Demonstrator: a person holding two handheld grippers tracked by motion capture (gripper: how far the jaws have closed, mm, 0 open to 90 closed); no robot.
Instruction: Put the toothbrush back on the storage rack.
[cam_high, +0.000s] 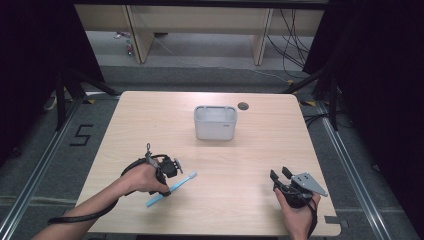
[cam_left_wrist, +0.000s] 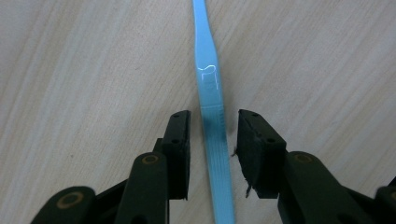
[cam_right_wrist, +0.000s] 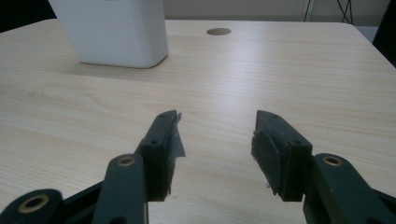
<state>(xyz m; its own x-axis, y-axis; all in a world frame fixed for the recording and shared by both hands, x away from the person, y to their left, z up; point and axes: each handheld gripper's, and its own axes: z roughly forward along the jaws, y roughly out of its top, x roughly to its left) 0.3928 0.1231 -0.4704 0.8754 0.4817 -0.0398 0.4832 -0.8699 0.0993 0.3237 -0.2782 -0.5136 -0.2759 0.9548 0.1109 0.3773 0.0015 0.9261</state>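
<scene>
- Left gripper at table's 7 o'clock: jaws straddle toothbrush handle, gaps both sides, no clamp yet; lined up for a mid-handle pinch.
- Toothbrush lies flat, head toward 2 o'clock.
- Bin at 12, likely drop target.
- Right gripper at 5 o'clock: jaws apart, empty, parked.

Glossy blue plastic toothbrush on a matt pale wood table.
</scene>
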